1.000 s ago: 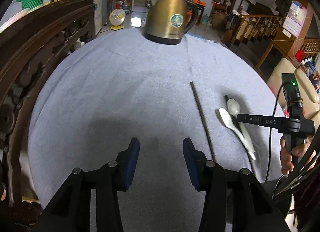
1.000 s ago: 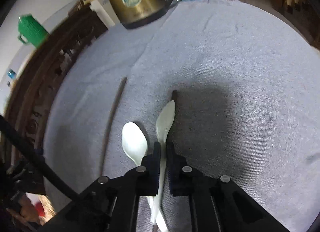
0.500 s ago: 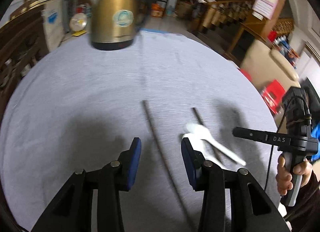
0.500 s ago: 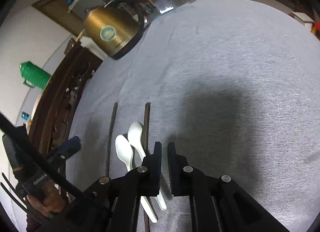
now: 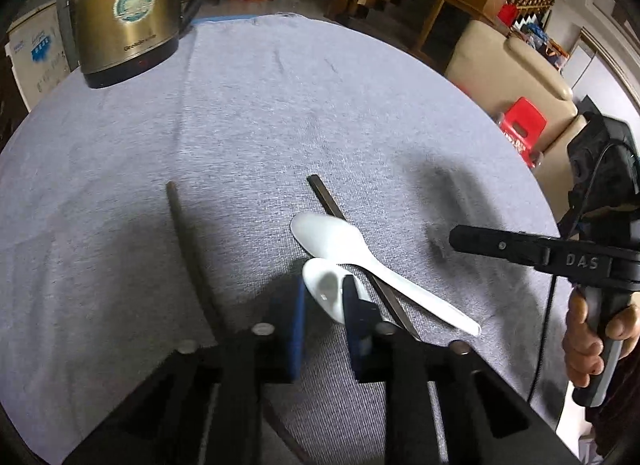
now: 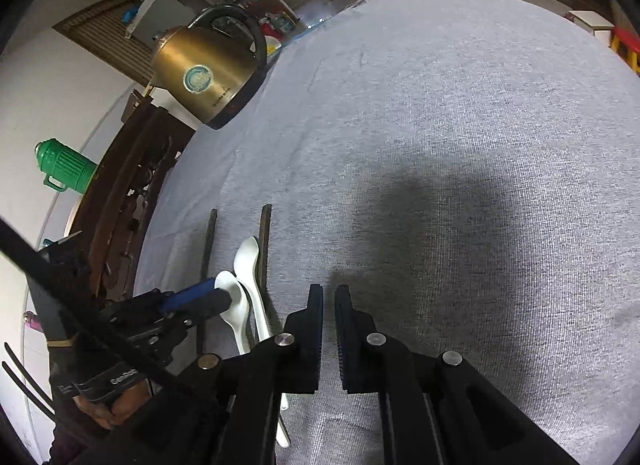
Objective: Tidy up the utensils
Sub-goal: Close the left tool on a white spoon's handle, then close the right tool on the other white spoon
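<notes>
— Between the blue pads of the left gripper, what was there?

— The bowl of the nearer white spoon. The jaws were closing on it; the right-hand pad already overlapped the bowl's edge, but I could not tell whether both pads pressed yet. Taking it by the bowl made sense, I'd judge, since its handle ran back under the gripper.

— And the right gripper?

— Clenched on nothing, pads almost touching, hanging over bare cloth just to the right of the utensils. From the left wrist view it showed as a black bar, a hand wrapped round its grip. Probably parked there to stay out of the way.

— Where did the other utensils lie?

— The second white spoon lay touching the first, its bowl farther out, its handle slanting toward the right gripper. Its bowl rested across a dark chopstick, which ran on beneath both spoons. The other chopstick lay apart, to the left of the left gripper.

— So the pairs were mixed?

— Yes; spoons piled on one chopstick, its mate separate. Sorting looked barely started.

— Farther out?

— Grey tablecloth, then a brass-coloured electric kettle at the table's far edge.
</notes>
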Motion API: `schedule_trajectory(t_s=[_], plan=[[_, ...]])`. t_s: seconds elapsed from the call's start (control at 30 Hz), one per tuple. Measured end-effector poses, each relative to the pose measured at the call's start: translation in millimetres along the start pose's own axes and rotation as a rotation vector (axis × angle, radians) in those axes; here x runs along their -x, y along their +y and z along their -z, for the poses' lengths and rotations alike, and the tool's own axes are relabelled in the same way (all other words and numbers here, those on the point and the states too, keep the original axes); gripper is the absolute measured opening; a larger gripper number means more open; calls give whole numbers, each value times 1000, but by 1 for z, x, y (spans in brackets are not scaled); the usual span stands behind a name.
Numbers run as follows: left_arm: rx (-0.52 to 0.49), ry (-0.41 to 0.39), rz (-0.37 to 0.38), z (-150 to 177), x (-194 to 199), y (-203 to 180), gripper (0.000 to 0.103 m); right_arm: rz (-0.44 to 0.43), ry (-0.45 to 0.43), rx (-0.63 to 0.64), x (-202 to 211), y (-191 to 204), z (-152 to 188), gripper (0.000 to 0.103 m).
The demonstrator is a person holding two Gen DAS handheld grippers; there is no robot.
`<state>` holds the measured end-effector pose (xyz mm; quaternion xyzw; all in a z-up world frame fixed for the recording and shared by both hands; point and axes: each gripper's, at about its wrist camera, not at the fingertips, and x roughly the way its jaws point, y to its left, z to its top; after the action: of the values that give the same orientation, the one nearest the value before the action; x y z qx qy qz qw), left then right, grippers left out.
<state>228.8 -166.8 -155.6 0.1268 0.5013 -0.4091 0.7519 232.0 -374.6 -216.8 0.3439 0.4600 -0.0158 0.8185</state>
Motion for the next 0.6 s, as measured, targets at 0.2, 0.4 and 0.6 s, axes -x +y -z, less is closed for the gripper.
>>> schedule_trajectory(t_s=[0.2, 0.4, 0.6], plan=[[6, -24, -48, -1, 1, 3, 4, -3, 8, 13, -1, 3, -1, 8], [21, -84, -72, -1, 29, 20, 2, -9, 17, 53, -5, 18, -2, 17], [28, -155, -82, 6, 67, 27, 2, 20, 23, 143, -20, 45, -11, 51]])
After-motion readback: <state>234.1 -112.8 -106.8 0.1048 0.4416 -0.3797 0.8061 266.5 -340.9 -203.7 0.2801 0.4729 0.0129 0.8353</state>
